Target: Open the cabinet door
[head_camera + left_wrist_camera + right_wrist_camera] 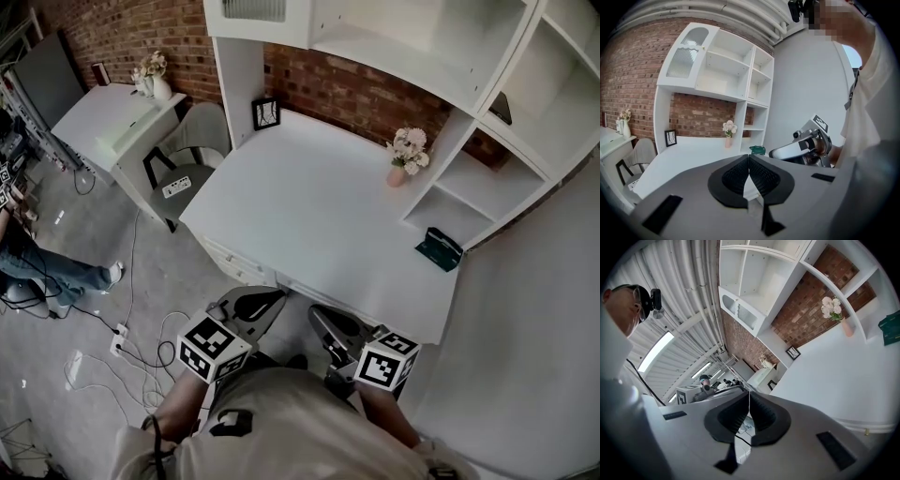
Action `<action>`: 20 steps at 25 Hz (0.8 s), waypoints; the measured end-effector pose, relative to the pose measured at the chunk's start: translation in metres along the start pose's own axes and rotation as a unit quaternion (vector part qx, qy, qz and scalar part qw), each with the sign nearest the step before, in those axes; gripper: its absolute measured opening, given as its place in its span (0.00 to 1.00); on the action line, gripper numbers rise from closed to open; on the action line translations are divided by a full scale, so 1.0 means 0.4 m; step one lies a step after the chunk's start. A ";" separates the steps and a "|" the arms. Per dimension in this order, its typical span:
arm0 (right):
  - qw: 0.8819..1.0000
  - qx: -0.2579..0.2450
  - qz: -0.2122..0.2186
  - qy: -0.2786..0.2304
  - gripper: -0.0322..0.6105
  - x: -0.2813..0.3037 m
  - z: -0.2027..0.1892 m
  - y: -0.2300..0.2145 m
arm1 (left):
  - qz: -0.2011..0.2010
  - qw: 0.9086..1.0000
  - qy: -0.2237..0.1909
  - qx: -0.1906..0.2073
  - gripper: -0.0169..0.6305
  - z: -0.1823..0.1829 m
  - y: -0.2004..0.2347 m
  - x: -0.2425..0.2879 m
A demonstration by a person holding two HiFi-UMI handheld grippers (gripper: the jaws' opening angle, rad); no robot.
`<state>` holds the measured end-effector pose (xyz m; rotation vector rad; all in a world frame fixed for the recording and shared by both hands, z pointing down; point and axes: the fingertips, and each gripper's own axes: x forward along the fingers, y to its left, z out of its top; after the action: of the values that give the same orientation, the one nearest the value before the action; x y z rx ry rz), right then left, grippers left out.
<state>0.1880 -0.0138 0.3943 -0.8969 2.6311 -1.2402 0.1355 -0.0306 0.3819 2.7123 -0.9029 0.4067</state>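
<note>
The cabinet door (253, 8), white with a ribbed glass pane, is closed at the top left of the white hutch over the desk (309, 225). It also shows in the left gripper view (687, 55) and the right gripper view (742, 310). Both grippers hang low in front of the desk's near edge, far below the door. My left gripper (255, 304) is shut with nothing in it, its pads meeting (749, 157). My right gripper (328, 325) is also shut and empty (749, 393).
On the desk stand a pink vase of flowers (406, 156), a small black picture frame (266, 113) and a green box (439, 249). A grey chair (187, 159) and a second white desk (108, 122) are at the left. Cables (131, 347) lie on the floor; a person's legs (47, 267) show far left.
</note>
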 end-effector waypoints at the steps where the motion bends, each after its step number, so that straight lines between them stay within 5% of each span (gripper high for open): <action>1: 1.000 0.000 -0.002 -0.001 0.09 0.002 0.005 -0.005 | 0.001 1.000 0.001 -0.001 0.05 0.000 0.008 0.004; 20: 0.998 -0.016 -0.057 -0.001 0.09 0.197 0.078 -0.035 | -0.051 0.998 -0.026 -0.010 0.05 0.039 0.231 0.023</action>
<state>0.1400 -0.0849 0.3959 -1.0678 2.6386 -1.2247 0.0887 -0.1122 0.3843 2.7468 -0.7741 0.3070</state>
